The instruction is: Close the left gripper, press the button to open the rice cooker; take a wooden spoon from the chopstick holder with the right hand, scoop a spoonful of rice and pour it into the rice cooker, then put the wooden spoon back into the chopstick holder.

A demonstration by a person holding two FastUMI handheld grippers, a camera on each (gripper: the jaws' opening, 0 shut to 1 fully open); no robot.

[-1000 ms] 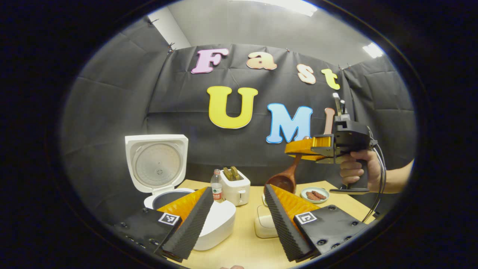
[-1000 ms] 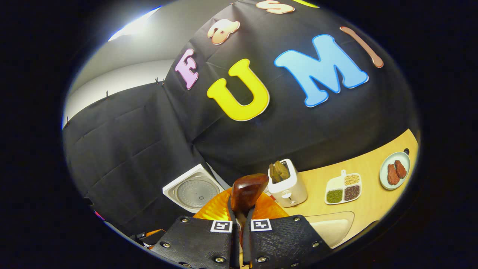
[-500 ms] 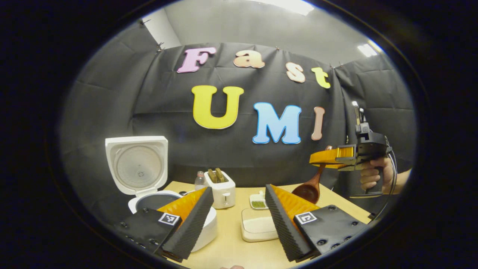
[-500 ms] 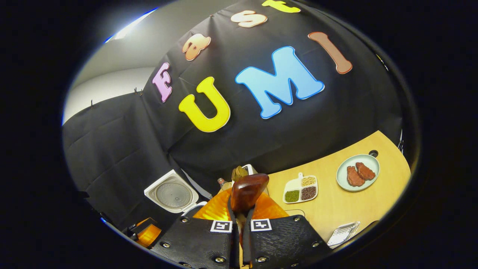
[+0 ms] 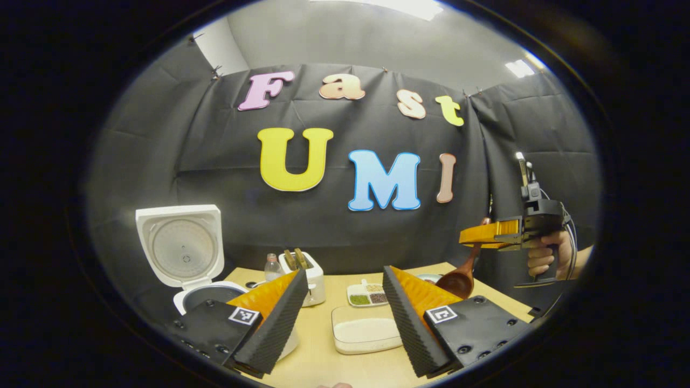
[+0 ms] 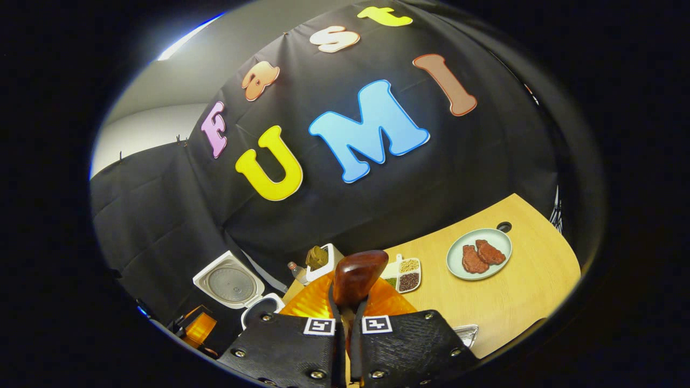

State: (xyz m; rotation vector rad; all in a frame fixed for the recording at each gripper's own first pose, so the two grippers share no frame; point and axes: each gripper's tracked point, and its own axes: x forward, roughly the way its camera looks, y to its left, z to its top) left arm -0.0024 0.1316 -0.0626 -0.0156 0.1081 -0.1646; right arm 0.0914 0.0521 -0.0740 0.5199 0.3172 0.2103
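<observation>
The dark reddish-brown wooden spoon [image 6: 357, 277] is clamped by its handle between the two fingers of my right gripper [image 6: 345, 323]; in the right gripper view the handle end sticks up just above the closed fingers. In the left gripper view I see the same spoon [image 5: 458, 281] hanging bowl-down from that gripper [image 5: 488, 234], high above the right side of the light wooden table [image 5: 323, 361], with a hand [image 5: 544, 256] around the gripper's grip. I cannot tell whether the bowl carries anything.

The white rice cooker [image 5: 197, 293] stands at the table's left end with its lid [image 5: 180, 245] swung fully upright, the round inner plate facing me and the dark pot open below. In the right gripper view the cooker [image 6: 237, 291] lies low and to the left, well apart from the spoon.

My left gripper [image 5: 345, 318] is spread wide, gripping nothing, its fingers framing a white rectangular tray of rice [image 5: 364, 334] on the table ahead. Behind the tray sit a small divided dish of green, tan and dark grains [image 5: 368, 295], a white toaster with two brown slices standing in it [image 5: 307, 275] and a clear plastic bottle [image 5: 272, 267] just beside it. In the right gripper view a pale green round plate with two reddish-brown pieces of meat [image 6: 478, 254] rests toward the table's far right.
</observation>
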